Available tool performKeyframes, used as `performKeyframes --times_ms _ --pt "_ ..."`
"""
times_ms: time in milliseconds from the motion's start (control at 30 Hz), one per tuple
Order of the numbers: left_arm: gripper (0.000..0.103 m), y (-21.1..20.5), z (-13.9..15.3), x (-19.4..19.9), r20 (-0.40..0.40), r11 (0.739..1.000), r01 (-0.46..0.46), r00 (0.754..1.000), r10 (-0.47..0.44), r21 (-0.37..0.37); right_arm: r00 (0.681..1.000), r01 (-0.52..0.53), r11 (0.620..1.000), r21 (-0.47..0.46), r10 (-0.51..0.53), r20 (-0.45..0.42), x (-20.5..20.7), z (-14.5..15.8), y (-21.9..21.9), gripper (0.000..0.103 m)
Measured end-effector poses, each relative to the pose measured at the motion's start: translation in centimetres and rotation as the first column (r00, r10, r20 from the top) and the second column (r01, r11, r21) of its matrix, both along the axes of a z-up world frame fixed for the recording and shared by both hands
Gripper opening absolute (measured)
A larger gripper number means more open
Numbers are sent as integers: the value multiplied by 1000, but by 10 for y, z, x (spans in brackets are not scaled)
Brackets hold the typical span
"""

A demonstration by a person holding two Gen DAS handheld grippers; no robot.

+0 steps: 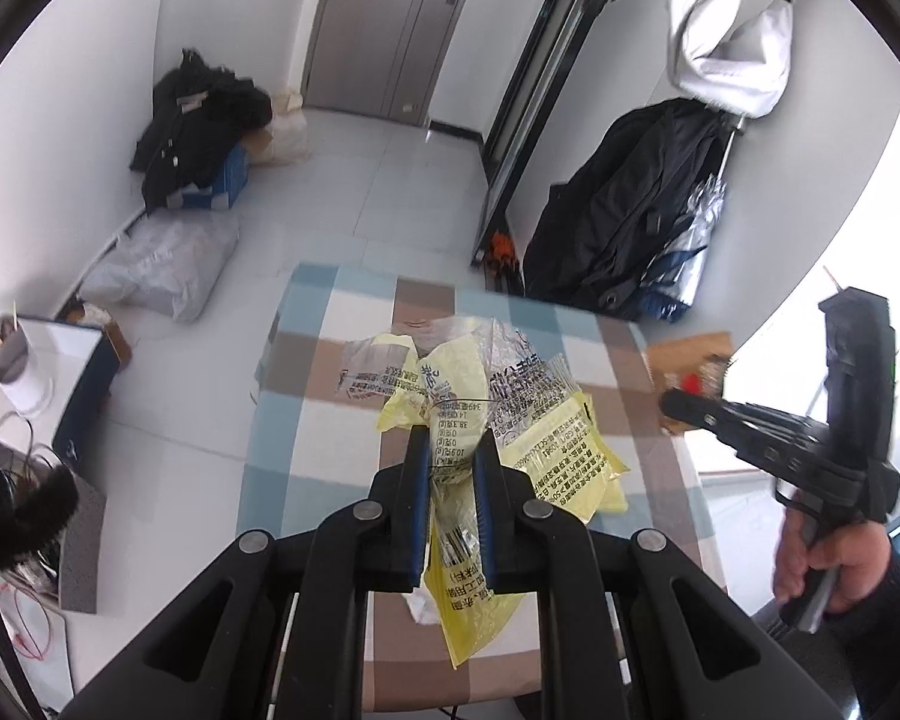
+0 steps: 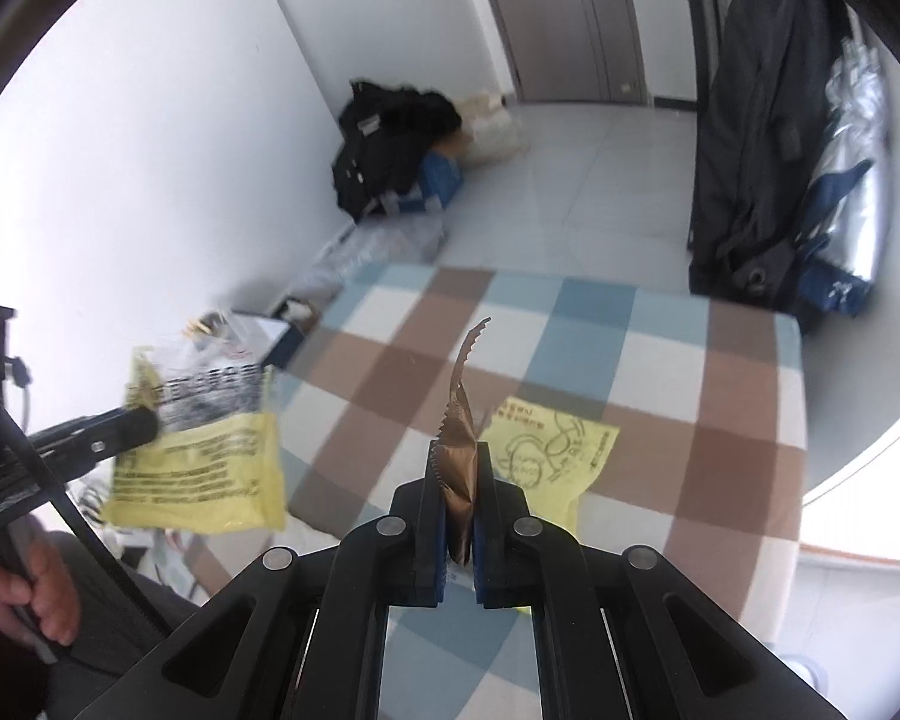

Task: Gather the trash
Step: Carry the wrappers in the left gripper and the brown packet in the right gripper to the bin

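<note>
While pale floor tiles (image 1: 390,180) and white walls fill the background of both wrist views, the largest thing near at hand is the table (image 1: 306,420), covered in a cloth checked blue, brown and white. Against the far left wall lies a heap of black bags (image 1: 198,126) on a blue box, with a clear plastic sack (image 1: 162,270) on the floor in front of it. On the right a dark garment bag (image 1: 618,210) hangs or leans by the wall, a white cloth (image 1: 726,42) above it.

Held up over the near middle of the table, the yellow and clear printed wrapper (image 1: 510,408) is crumpled and spreads wide; the left tongs (image 1: 453,462) are clenched on its lower part, the film bunched between the blue pads. From the right wrist view this same wrapper (image 2: 210,456) hangs off the table's left edge, blurred. A second yellow wrapper (image 2: 546,456) lies flat on the cloth, just behind the right tongs.

The right tongs (image 2: 459,480) are clenched on a thin brown strip with a saw-toothed edge (image 2: 459,420), which stands up from the pads and curls at its tip. A hand (image 1: 822,570) grips the right handle, a hand (image 2: 24,594) the left.
</note>
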State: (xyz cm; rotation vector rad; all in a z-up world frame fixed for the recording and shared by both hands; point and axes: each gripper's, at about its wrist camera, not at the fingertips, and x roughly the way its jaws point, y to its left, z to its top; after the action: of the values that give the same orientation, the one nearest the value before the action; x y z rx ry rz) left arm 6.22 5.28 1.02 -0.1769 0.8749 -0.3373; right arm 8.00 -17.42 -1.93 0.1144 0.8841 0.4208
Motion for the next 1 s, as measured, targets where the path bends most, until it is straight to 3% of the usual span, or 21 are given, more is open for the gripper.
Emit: performKeyframes --times_ms 267,533,767,1000 --pt "9 -36 29 -15 66 998 58 996 -59 17 994 12 997 73 -20 108 -65 59 -37 5" --pt "9 -91 62 -35 114 988 153 982 -150 -10 974 91 987 129 -115 193 -126 105 -92 5" --pt "9 -151 77 -50 135 962 271 954 -269 1 945 191 972 134 -219 243 -173 123 -147 5" --pt "9 -211 78 -61 129 925 378 916 -379 30 912 302 945 129 -326 251 -208 118 -200 5"
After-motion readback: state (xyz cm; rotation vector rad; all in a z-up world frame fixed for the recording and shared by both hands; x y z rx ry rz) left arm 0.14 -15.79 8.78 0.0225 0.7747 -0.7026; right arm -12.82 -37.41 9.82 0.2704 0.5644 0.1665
